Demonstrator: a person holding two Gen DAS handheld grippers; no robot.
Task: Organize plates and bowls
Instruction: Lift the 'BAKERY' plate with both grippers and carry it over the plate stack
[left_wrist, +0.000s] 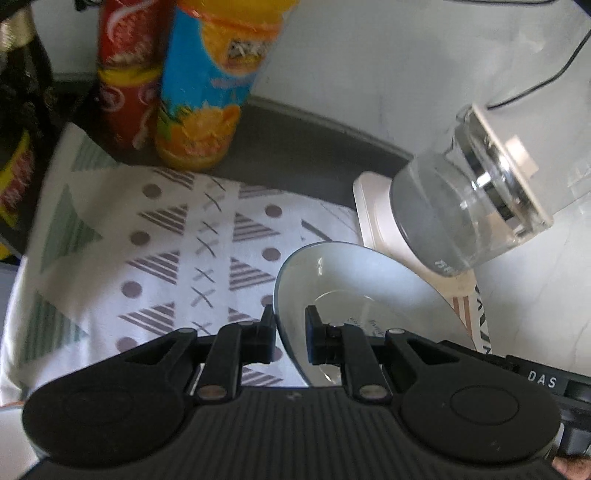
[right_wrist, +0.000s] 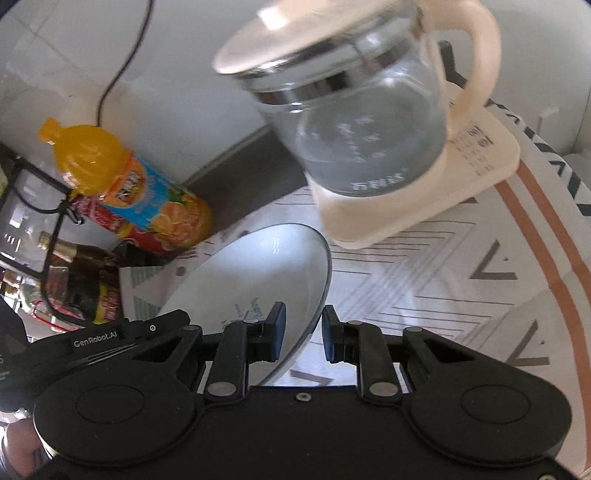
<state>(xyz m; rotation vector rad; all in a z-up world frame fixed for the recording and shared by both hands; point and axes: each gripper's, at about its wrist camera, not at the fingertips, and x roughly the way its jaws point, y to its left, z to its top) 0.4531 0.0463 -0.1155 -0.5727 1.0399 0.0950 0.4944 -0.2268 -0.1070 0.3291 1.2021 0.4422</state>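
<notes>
A: Between the left gripper's jaws sits the near rim of the glass plate, and they are clenched on it, one pad under the edge, one on the inner face.

B: The right gripper clamps the opposite rim of the same plate. The plate is tilted, clear of the patterned cloth.

A: Ahead of the left jaws and to their right, the glass kettle on its cream base stands just beside the plate's far edge.

B: From the right jaws it is straight ahead, close above the rim. To their right the round mat lies bare.

A: Left of my jaws the cloth is bare too. Far ahead-left stand an orange juice bottle and a red bottle, well apart from the plate.
</notes>
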